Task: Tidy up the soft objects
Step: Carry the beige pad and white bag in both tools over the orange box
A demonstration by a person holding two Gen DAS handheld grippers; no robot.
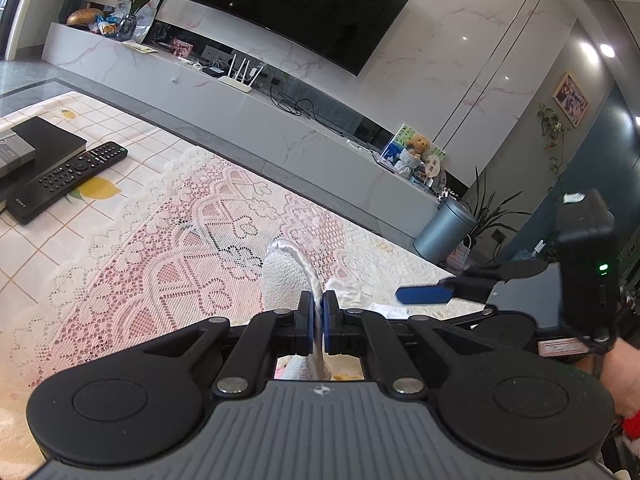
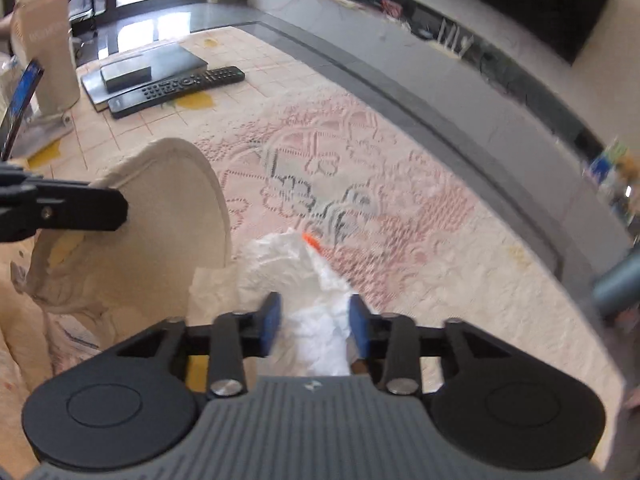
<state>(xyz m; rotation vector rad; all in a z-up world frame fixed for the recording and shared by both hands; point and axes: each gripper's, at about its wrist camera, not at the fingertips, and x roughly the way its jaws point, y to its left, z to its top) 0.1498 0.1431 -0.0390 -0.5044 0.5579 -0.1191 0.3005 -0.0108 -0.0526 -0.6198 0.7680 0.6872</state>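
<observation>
A cream cloth bag (image 2: 160, 216) stands with its mouth held up off the table: the left gripper (image 1: 319, 312) is clamped tight on the bag's white rim (image 1: 308, 268). Just beside the bag, a crumpled white tissue (image 2: 312, 280) with an orange speck lies between the right gripper's (image 2: 314, 320) parted jaws; whether the pads press it is unclear. Beneath is a lace cloth (image 2: 360, 168), with a remote (image 2: 180, 86) farther off.
</observation>
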